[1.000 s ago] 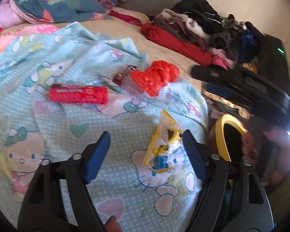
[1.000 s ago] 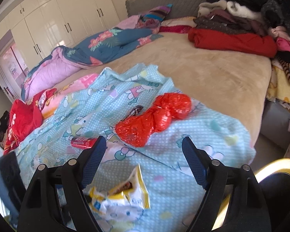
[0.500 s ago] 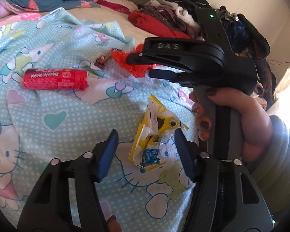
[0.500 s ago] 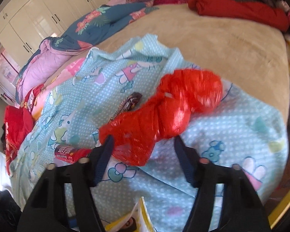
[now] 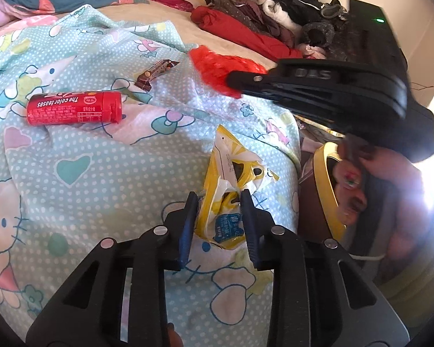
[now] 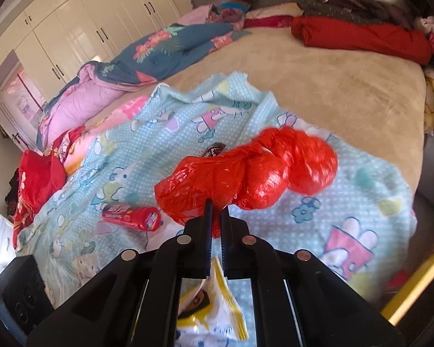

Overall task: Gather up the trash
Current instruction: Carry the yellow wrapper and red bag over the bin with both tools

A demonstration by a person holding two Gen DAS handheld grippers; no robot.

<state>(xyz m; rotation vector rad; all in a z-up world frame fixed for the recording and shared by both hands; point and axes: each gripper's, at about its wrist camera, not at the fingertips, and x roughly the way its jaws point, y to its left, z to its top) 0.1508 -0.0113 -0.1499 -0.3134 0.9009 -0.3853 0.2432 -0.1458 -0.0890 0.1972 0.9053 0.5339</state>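
Two close, downward-tilted wrist views, both over the blue sheet (image 5: 107, 179).

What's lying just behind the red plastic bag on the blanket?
A small brown candy wrapper peeks out behind the red plastic bag, lying on the blue cartoon blanket; the bag covers its near end.

The red tube (image 5: 73, 108), lying on the bed left of the yellow wrapper (image 5: 231, 185), reads "The color teases". Its small print and the wrapper's text are illegible.
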